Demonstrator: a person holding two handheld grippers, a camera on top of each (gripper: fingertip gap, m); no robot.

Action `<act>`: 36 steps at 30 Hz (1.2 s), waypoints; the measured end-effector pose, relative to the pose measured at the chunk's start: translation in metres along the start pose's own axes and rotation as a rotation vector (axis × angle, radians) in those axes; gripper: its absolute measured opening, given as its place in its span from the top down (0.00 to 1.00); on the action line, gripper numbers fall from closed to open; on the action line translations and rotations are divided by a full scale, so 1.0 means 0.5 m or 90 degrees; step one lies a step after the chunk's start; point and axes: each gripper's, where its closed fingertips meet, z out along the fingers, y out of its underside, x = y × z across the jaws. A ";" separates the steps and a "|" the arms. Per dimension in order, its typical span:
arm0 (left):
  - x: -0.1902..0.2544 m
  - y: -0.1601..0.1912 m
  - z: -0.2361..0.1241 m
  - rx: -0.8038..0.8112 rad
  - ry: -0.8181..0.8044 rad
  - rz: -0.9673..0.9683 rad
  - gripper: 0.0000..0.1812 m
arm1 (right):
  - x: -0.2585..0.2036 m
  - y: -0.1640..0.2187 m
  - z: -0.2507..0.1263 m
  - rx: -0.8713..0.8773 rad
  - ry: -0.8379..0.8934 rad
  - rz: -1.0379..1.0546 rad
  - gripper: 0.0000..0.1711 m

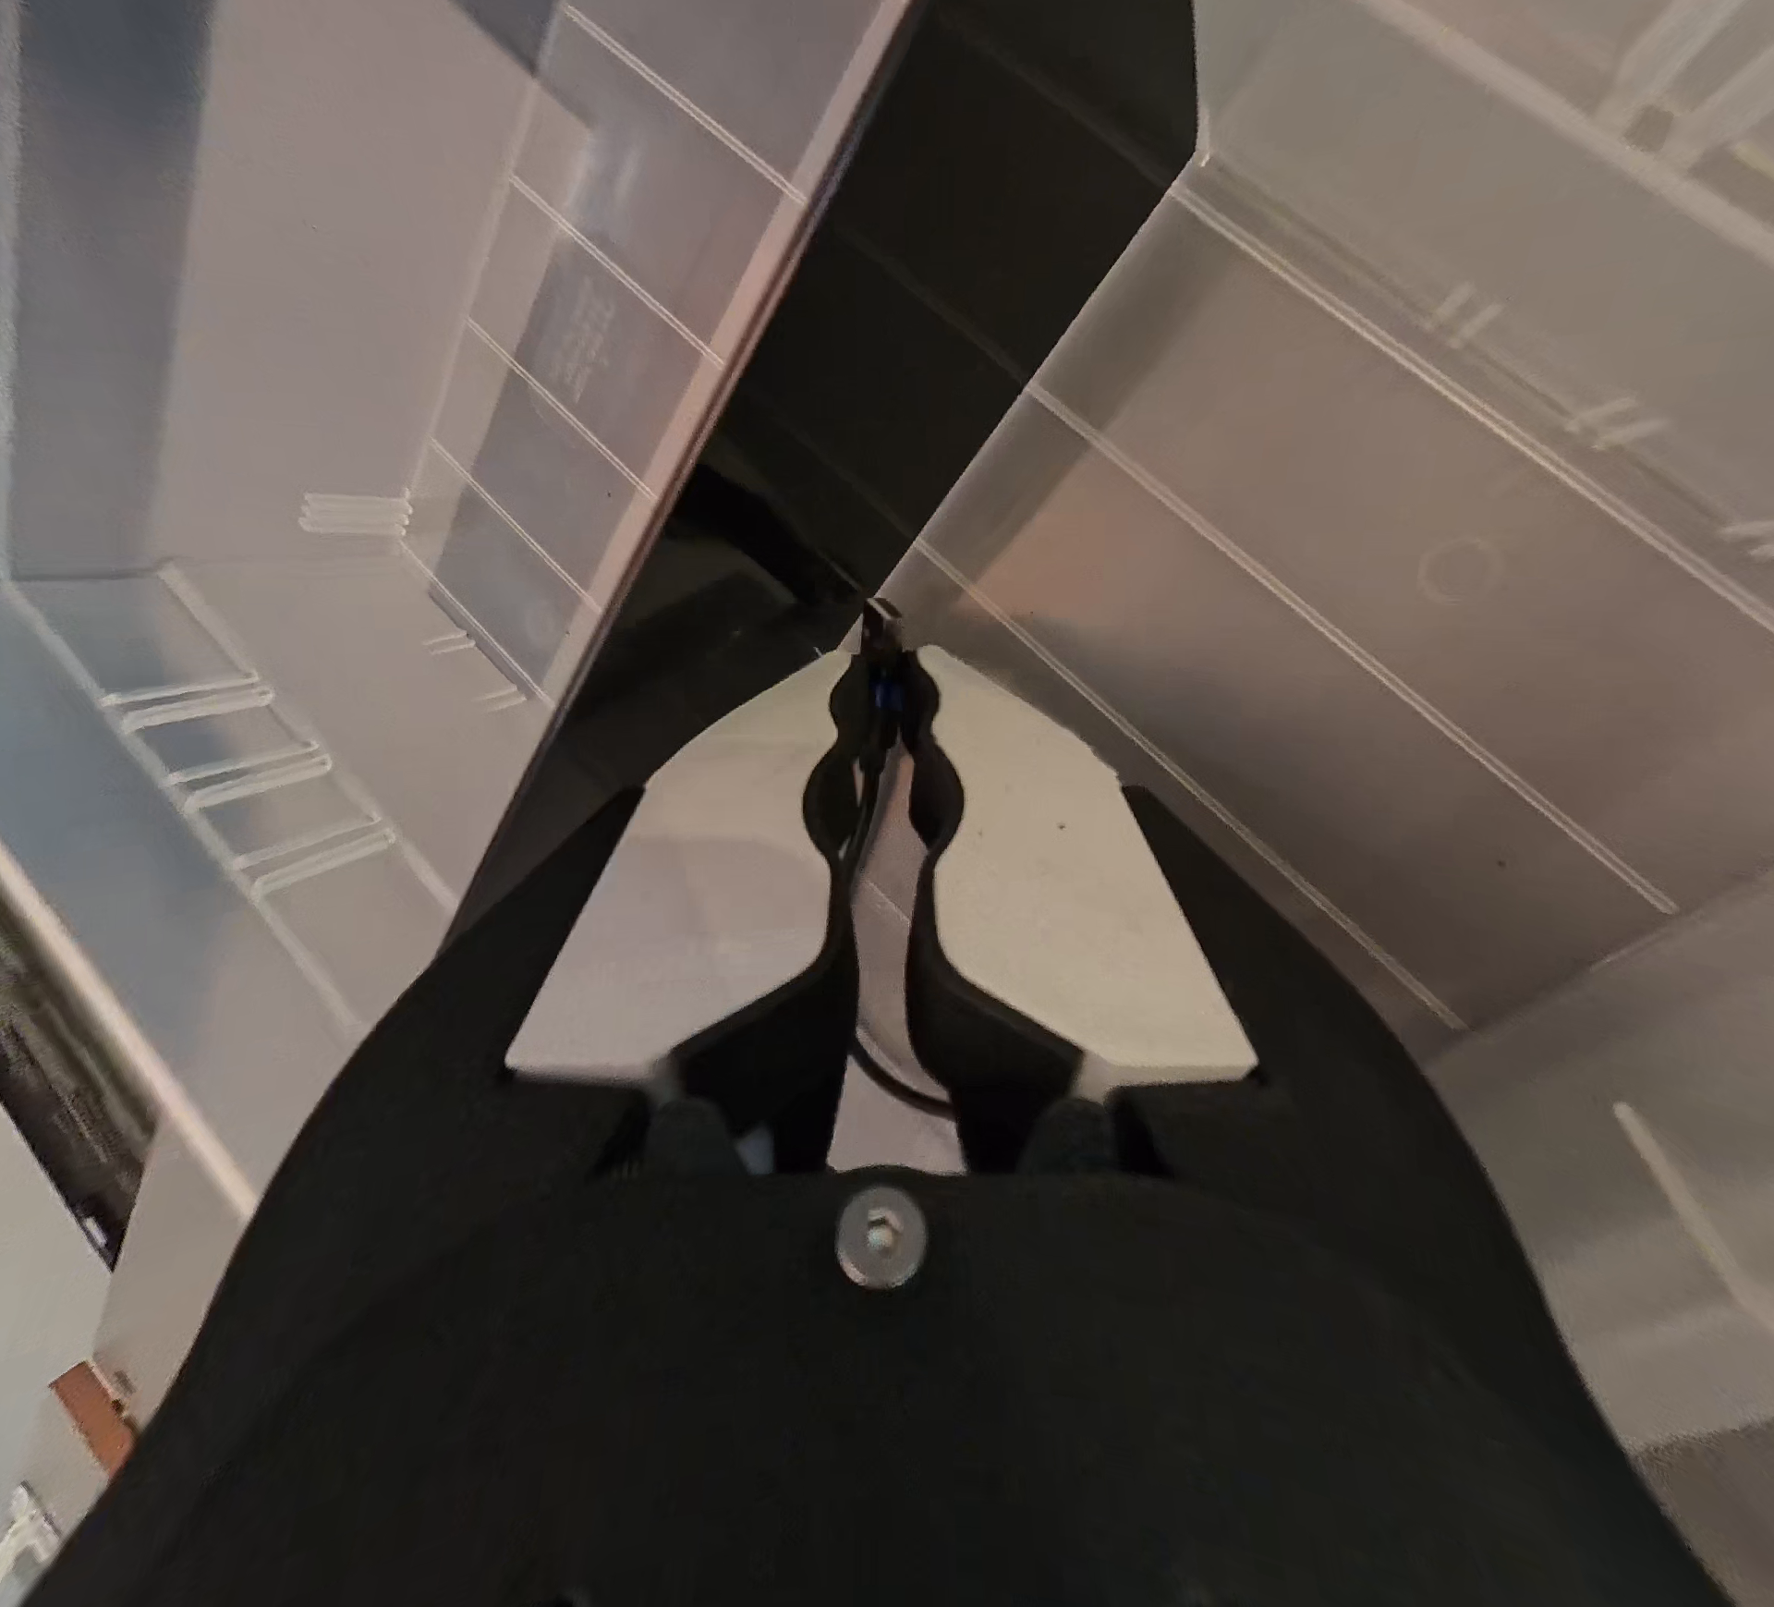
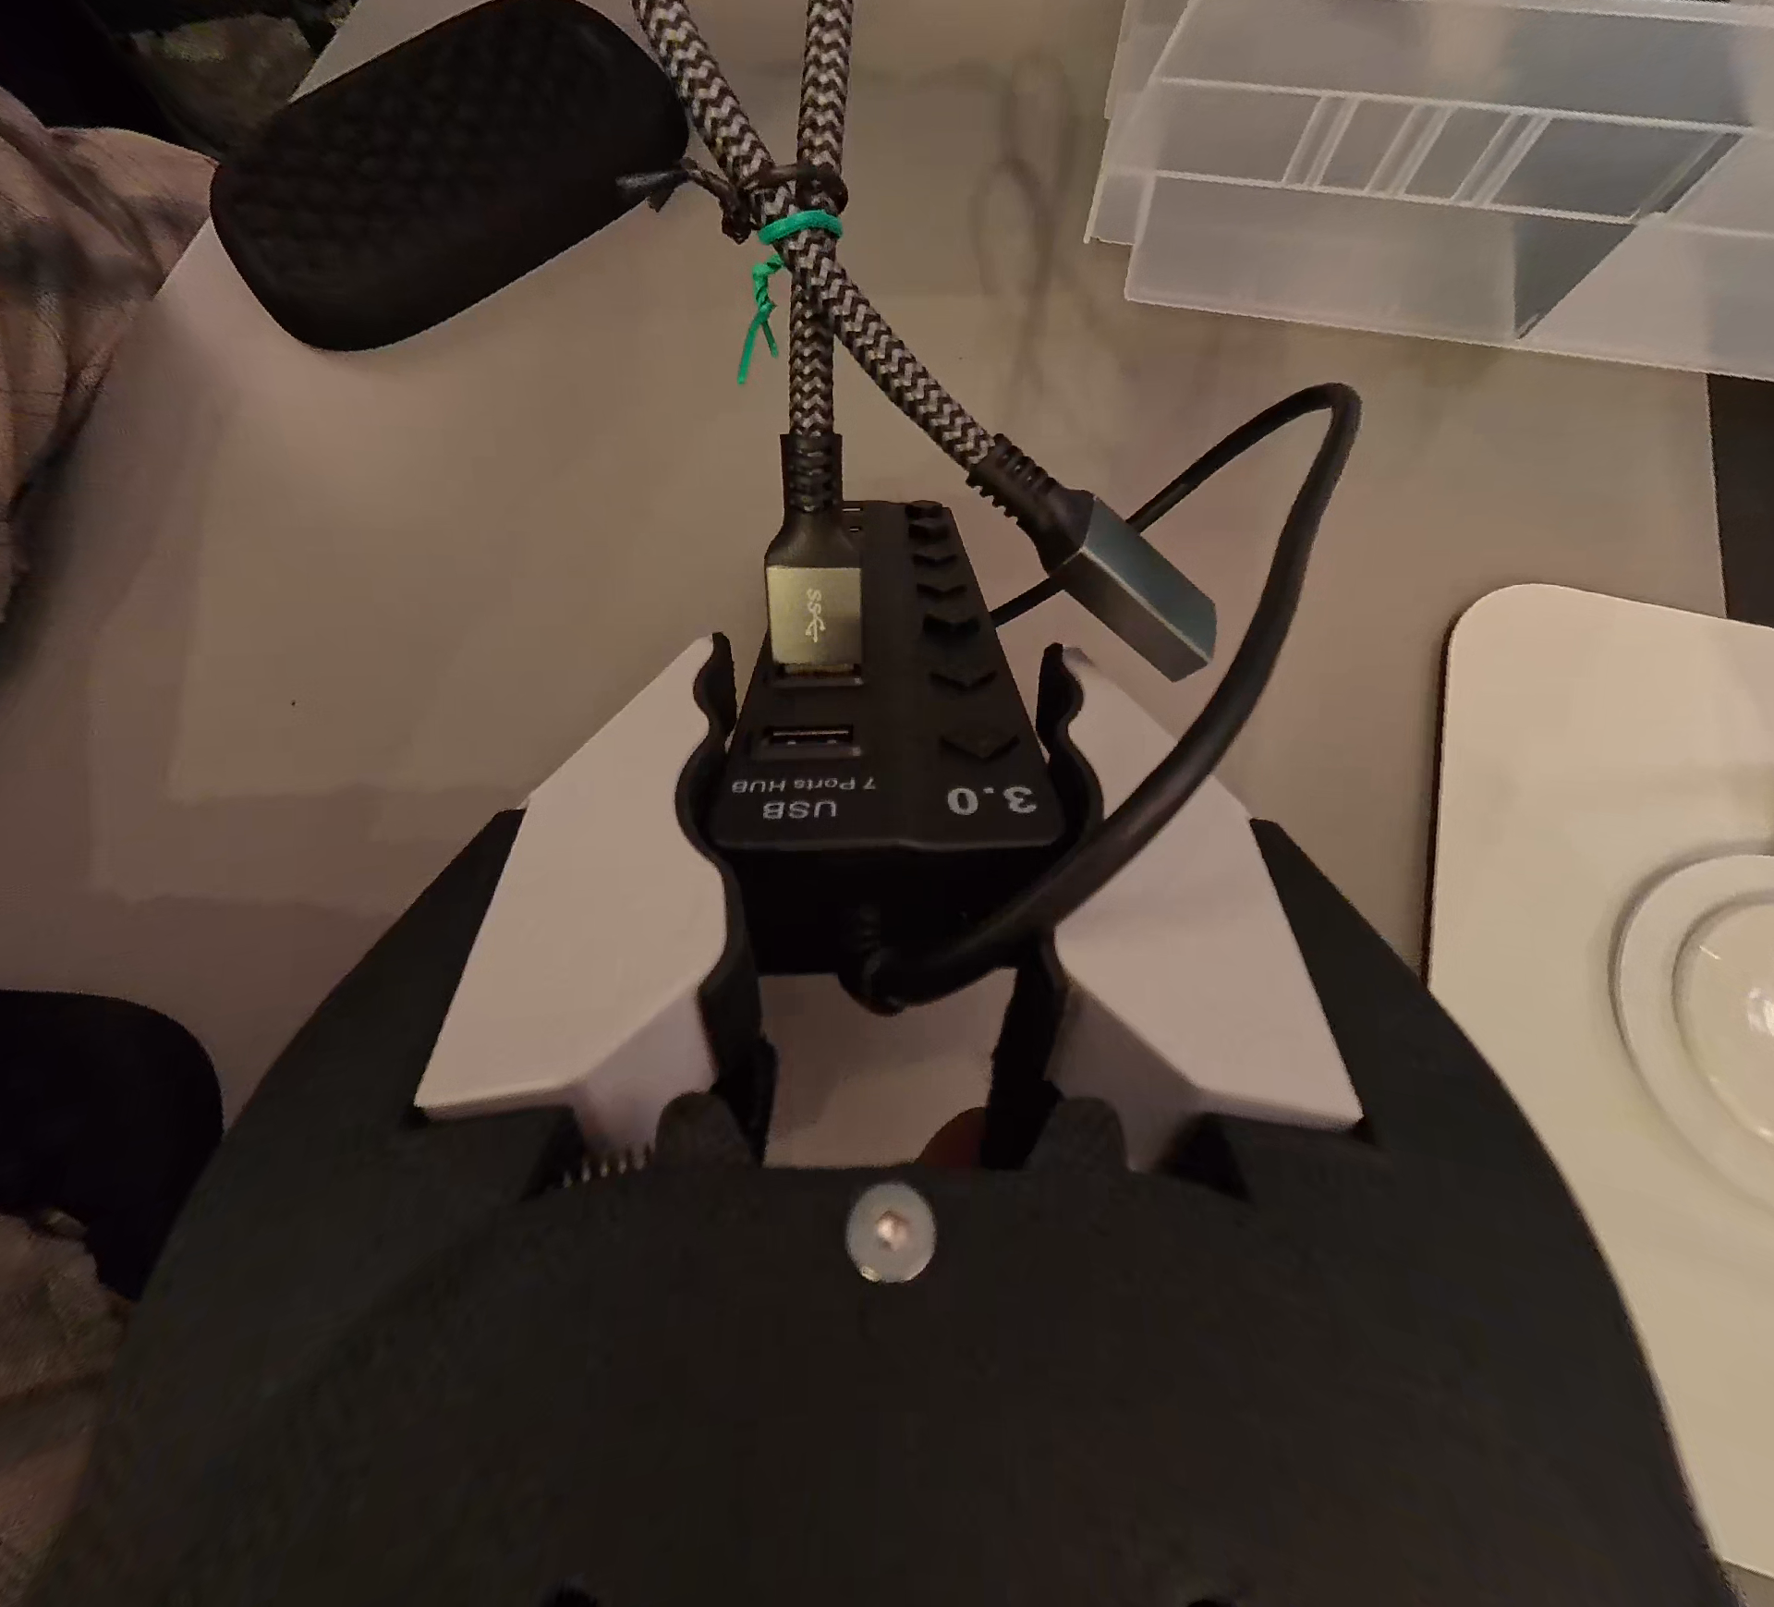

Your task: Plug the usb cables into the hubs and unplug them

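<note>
In the right wrist view my right gripper [image 2: 883, 668] is shut on a black USB hub [image 2: 893, 802], with a jaw on each long side. A grey braided cable's plug [image 2: 814, 610] stands in a port on the hub's top. A second braided plug [image 2: 1138, 596] hangs loose to the right. A green twist tie [image 2: 797, 226] binds the two braided cables. The hub's thin black lead [image 2: 1330, 495] loops off to the right. In the left wrist view my left gripper [image 1: 883, 678] is shut on a small black plug with a blue part [image 1: 878, 649], and its thin black cable runs back between the fingers.
Clear plastic bins [image 1: 1344, 505] crowd close around the left gripper, with a dark gap [image 1: 960, 265] between them. In the right wrist view a clear plastic organiser [image 2: 1440, 169] sits at the upper right. A black oval pad [image 2: 442, 169] is at the upper left. A white mat with a plate [image 2: 1584, 793] lies at the right. The tips of one gripper are about 35 cm away from the tips of the other. To reach the clear plastic organiser [image 2: 1440, 169] in a straight line is about 12 cm for my left fingers, about 20 cm for my right.
</note>
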 end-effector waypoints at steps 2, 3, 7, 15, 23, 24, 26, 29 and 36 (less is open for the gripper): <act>0.008 -0.007 -0.021 0.008 0.016 0.008 0.97 | 0.001 0.003 0.000 0.002 -0.001 0.004 0.64; 0.008 -0.011 -0.035 0.012 0.018 0.010 0.97 | 0.001 0.003 -0.001 0.003 -0.002 0.004 0.63; 0.004 -0.036 -0.117 0.064 0.030 0.004 0.98 | 0.002 0.006 -0.001 0.004 -0.003 0.006 0.64; 0.055 -0.100 -0.396 0.200 0.139 0.072 0.98 | 0.003 0.011 -0.003 0.007 -0.004 0.010 0.64; 0.271 -0.092 -0.534 0.159 0.396 0.287 0.98 | 0.004 0.018 -0.006 0.016 -0.008 0.018 0.64; 0.297 -0.088 -0.516 0.136 0.417 0.305 0.98 | 0.004 0.019 -0.006 0.017 -0.008 0.020 0.64; 0.349 -0.081 -0.472 0.097 0.461 0.338 0.98 | 0.004 0.022 -0.006 0.018 -0.008 0.022 0.64; 0.417 -0.074 -0.405 0.050 0.507 0.383 0.98 | 0.003 0.025 -0.007 0.016 -0.009 0.024 0.64; 0.507 -0.064 -0.297 -0.008 0.546 0.466 0.98 | 0.006 0.036 -0.012 0.022 -0.011 0.033 0.64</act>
